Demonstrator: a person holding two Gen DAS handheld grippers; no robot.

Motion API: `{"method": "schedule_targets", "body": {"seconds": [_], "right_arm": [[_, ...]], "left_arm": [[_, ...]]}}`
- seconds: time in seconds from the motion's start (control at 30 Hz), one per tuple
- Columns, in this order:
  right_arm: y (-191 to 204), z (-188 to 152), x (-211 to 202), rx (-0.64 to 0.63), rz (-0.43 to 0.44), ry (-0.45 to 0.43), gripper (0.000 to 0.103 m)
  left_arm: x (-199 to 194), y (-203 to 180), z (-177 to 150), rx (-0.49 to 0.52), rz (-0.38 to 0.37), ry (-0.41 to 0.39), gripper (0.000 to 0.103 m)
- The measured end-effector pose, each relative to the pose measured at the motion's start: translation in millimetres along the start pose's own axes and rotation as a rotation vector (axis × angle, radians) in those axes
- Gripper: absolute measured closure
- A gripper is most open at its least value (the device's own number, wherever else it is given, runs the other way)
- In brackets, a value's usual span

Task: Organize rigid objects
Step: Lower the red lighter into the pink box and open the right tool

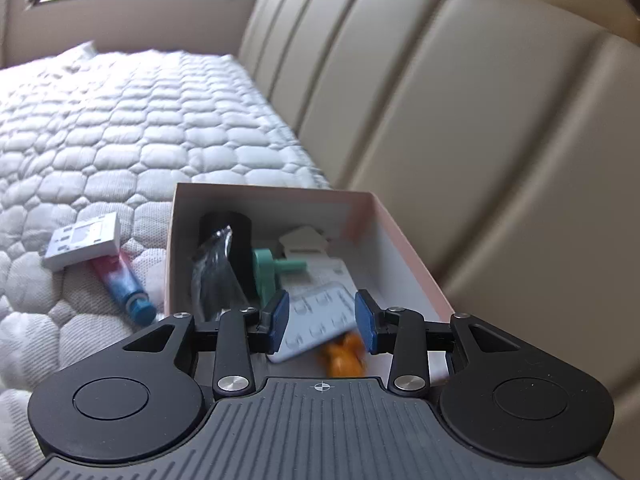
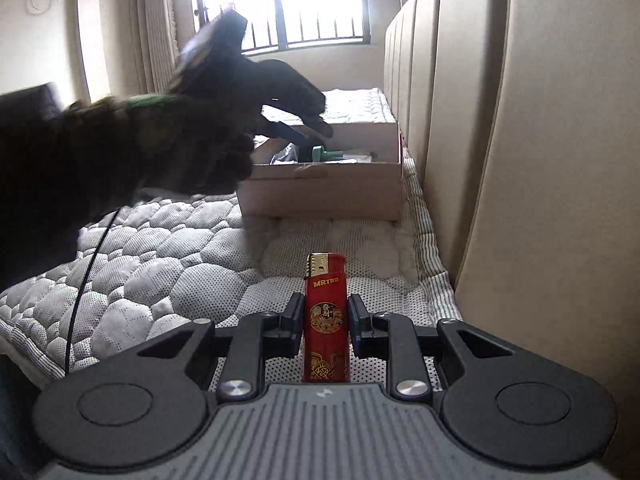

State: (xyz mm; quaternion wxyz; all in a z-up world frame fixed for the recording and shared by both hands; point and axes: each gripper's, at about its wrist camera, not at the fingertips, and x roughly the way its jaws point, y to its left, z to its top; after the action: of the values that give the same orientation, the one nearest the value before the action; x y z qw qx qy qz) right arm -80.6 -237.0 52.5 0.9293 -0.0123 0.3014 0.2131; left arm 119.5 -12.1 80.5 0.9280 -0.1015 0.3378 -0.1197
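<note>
An open cardboard box [image 1: 404,236] lies on the quilted mattress [image 1: 120,120] by the beige headboard. It holds a black cylinder [image 1: 236,232], a teal plastic part [image 1: 268,272], a white piece [image 1: 304,240], a pill blister pack [image 1: 320,320] and something orange [image 1: 344,356]. My left gripper [image 1: 322,316] hovers open over the box, above the blister pack. My right gripper [image 2: 325,316] is shut on a red lighter [image 2: 326,320], held upright above the mattress, short of the box [image 2: 320,192]. The left gripper and gloved hand [image 2: 160,128] show over the box.
A small white box [image 1: 82,246] and a red-blue tube [image 1: 120,284] lie on the mattress left of the box. The padded headboard [image 1: 480,120] runs along the right. A window [image 2: 316,0] is at the far end.
</note>
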Motion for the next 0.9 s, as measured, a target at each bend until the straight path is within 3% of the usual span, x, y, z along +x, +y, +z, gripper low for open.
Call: {"method": "schedule_targets", "body": {"seconds": [0.33, 0.47, 0.67, 0.7, 0.73, 0.77, 0.9], "right_arm": [[6.7, 28.5, 19.7, -0.007, -0.029, 0.004, 0.08], [3.2, 69.5, 39.2, 0.015, -0.05, -0.021, 0.08], [-7.1, 162.6, 88.5, 0.068, -0.094, -0.059, 0.08], [-9.9, 174.6, 101.1, 0.089, -0.088, -0.047, 0.072], [-14.2, 183.9, 112.6, 0.121, -0.092, -0.025, 0.055], [-17.0, 190.2, 121.7, 0.155, -0.102, -0.01, 0.049], [-9.4, 198.3, 145.8, 0.181, -0.119, 0.01, 0.047]], "left_arm": [[-79.0, 12.4, -72.2, 0.055, -0.082, -0.003, 0.063], [-98.9, 30.9, -89.0, 0.005, -0.072, -0.019, 0.063], [-115.3, 63.9, -99.7, -0.081, -0.036, -0.052, 0.063], [-113.6, 71.4, -99.7, -0.104, -0.023, -0.041, 0.063], [-112.4, 79.6, -101.3, -0.131, -0.009, -0.032, 0.063], [-110.3, 88.6, -101.9, -0.161, 0.004, -0.024, 0.063], [-104.0, 125.5, -99.5, -0.249, 0.03, -0.02, 0.063]]}}
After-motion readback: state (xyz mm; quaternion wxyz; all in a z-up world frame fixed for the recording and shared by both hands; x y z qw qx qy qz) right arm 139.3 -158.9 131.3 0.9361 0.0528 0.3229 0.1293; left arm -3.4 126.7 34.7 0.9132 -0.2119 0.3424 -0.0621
